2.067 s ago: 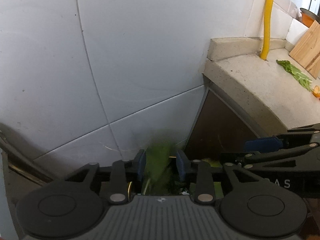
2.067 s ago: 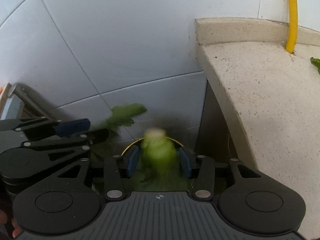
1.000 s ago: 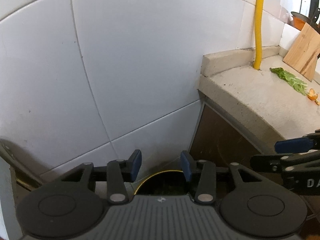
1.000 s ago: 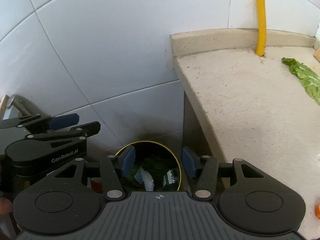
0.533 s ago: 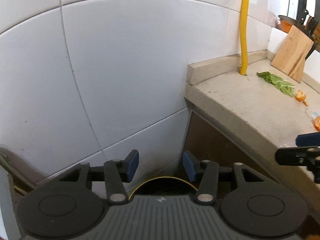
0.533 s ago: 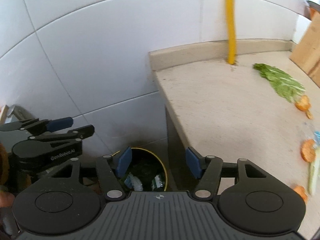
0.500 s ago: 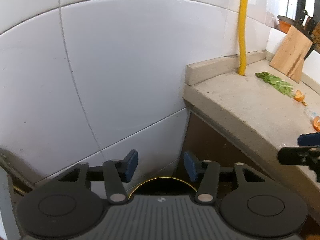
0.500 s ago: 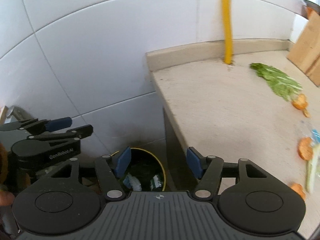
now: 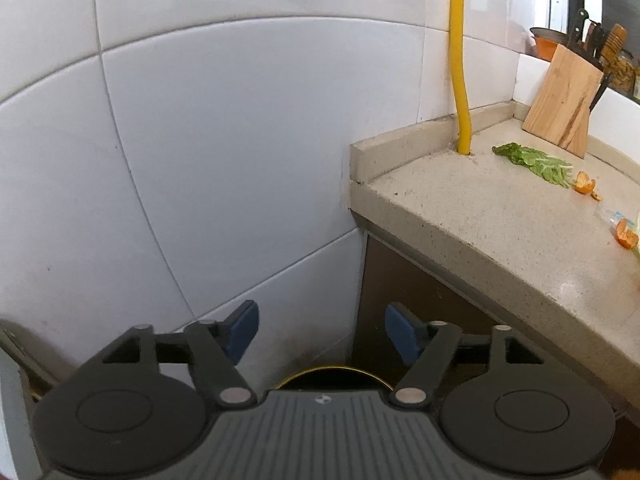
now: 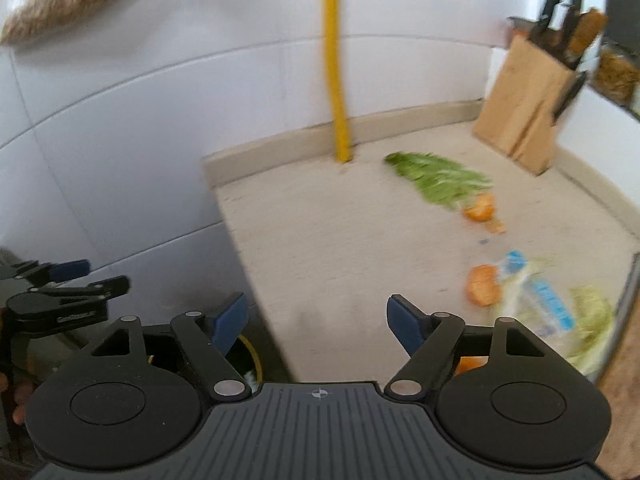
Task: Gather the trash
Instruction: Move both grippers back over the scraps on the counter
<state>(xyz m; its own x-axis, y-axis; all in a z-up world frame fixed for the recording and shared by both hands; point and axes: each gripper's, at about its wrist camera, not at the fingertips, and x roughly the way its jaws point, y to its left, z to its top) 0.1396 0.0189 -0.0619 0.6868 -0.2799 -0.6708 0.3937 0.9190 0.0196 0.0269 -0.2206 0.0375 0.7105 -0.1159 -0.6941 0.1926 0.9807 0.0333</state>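
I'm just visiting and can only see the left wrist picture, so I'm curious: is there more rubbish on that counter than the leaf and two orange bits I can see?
Observer: Yes. The right wrist view shows a clear wrapper with blue print beside an orange peel.
Visitor: Anything past that?
Observer: Pale green scraps lie near the counter's right edge, blurred.
Visitor: Is the right gripper holding anything?
Observer: No. The right gripper is opening, with nothing between its fingers.
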